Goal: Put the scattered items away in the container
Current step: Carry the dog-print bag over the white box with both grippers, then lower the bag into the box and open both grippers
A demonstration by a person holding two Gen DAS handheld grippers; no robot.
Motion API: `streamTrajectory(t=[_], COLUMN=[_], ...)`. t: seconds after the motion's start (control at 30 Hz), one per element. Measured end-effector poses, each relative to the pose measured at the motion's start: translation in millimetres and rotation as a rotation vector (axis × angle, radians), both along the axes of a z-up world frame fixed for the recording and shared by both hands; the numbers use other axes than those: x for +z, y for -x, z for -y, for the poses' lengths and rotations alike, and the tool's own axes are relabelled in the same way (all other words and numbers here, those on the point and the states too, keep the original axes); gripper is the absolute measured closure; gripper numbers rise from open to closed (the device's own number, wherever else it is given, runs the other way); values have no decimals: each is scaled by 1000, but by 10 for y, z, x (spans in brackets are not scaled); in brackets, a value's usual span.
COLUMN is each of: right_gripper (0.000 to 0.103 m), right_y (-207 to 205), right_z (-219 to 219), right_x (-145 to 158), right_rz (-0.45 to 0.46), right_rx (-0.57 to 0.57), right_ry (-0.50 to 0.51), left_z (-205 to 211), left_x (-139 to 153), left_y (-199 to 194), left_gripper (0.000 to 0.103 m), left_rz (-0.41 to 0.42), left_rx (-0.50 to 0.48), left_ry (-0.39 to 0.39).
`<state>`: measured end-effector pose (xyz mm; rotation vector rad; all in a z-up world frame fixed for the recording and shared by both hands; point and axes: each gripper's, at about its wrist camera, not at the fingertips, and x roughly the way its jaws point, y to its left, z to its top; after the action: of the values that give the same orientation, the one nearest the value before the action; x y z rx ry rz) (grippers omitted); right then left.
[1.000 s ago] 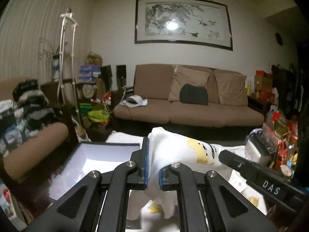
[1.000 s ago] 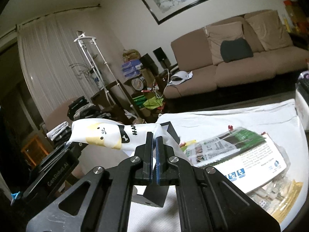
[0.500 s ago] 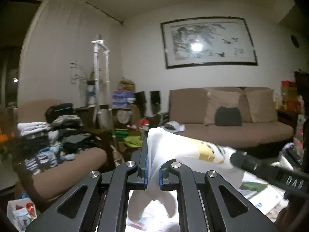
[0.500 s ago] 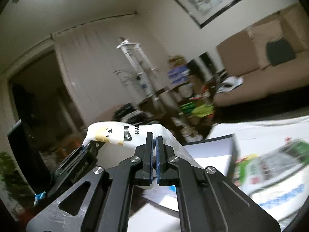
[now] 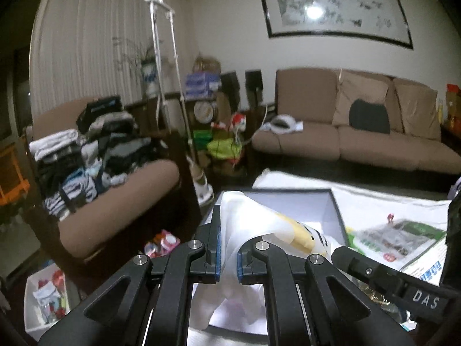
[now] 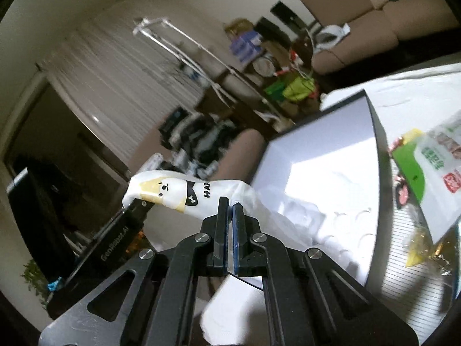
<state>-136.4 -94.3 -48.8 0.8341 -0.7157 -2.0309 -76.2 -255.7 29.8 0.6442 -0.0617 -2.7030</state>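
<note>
Both grippers hold one white cloth bag (image 5: 259,219) with a yellow cartoon dog print, stretched between them in the air. My left gripper (image 5: 228,248) is shut on one edge of it. My right gripper (image 6: 229,230) is shut on the other edge; the printed part (image 6: 173,193) shows in the right wrist view. Below lies an open dark-rimmed box (image 5: 335,201) with a white inside, also in the right wrist view (image 6: 377,132). The bag hangs over the box's near left part.
Snack packets (image 5: 400,236) lie on the white cloth-covered table right of the box, also in the right wrist view (image 6: 432,167). An armchair piled with clothes (image 5: 95,155) stands left. A sofa (image 5: 360,132) is behind. A white bin (image 5: 43,297) sits on the floor.
Both grippers have tilted down and come lower with the bag. The open box has come back into view beneath it.
</note>
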Motion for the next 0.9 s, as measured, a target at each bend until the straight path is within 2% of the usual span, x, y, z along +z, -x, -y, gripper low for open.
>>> streamTrajectory(t=[0.17,0.27,0.3,0.33,0.37,0.4,0.47,0.5,0.6,0.63,0.67,0.73,0.77,0.83,0.9], right_gripper=[101,100,99,97,94,92,83,81,81,77,68,63,65,70,73], right_y=[41,104,124,138,142,152,170,173,174,182,188,197,205,217,262], right_z=[-6,-48,-88,-140,-190,-243,-367,-460,-705,-745,-759,-774,-800,-959,-1082], right_x=[-98,-197,-233,-257,-270,-279,-285,-280,-300,-298,-283,-267,-278,-338,-422], right_rz=[34,111,135,149,158,169,194,202,246,258,262,257,258,283,325], right_rx=[-3,-14,-36,-62,-79,-89,-123,-134,-140,-136,-125,-110,-128,-181,-197], right_ry=[-63,-130,-158,-182,-201,-220,-264,-254,-158,-160,-184,-240,-248,-189,-139], left_z=[-31,-72,-69,-48,-36,-46,-128,-178,-331,-357,-369,-383,-382,-326,-146], left_x=[-153,-362,-437,-496,-519,-500,-413,-371,-345,-392,-445,-570,-599,-624,-540], left_y=[147,291,334,357,362,344,285,269,248,274,294,309,298,248,178], left_gripper=[96,86,75,49,30,4,1,0,0,0,0,0,0,0,0], left_rz=[97,228,280,332,359,364,349,349,353,394,437,541,576,611,561], left_rx=[-19,-26,-4,45,77,91,91,86,70,69,69,68,66,77,141], left_ry=[-11,-36,-43,-63,-82,-87,-52,-31,10,27,48,116,148,194,132])
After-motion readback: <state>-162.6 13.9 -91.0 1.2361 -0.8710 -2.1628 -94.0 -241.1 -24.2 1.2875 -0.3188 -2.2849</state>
